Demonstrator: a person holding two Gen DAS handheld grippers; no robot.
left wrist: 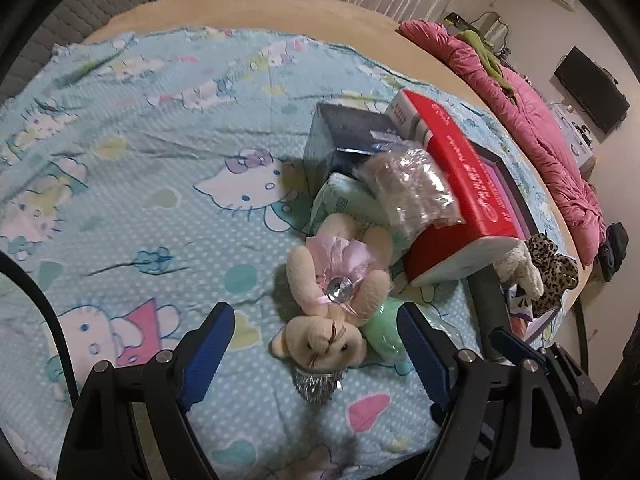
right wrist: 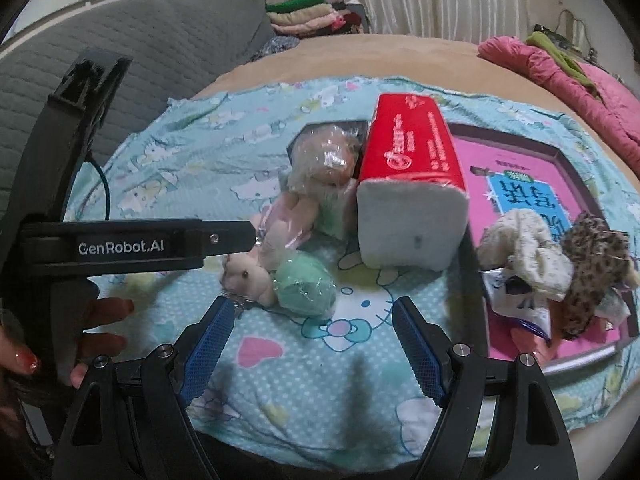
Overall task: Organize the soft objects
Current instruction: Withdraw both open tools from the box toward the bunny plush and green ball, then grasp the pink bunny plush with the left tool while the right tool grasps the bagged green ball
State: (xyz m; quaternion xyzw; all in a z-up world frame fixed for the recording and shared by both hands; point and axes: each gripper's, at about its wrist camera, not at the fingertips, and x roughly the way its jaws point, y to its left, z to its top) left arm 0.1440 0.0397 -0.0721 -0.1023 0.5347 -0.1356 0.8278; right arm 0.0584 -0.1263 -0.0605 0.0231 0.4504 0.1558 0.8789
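Bunny point(left wrist: 336, 300) lies lengthwise, head toward spread left gripper point(left wrist: 316, 352); right gripper point(right wrist: 314, 344) likewise spread.

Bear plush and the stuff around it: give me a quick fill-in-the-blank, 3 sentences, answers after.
1. The bear plush lies between the open jaws of the ____ gripper.
2. The tissue pack beside it has a ____ wrapper.
3. The leopard-print scrunchie rests on the ____ tray, and the right gripper holds nothing.

Missing words: left; red; pink
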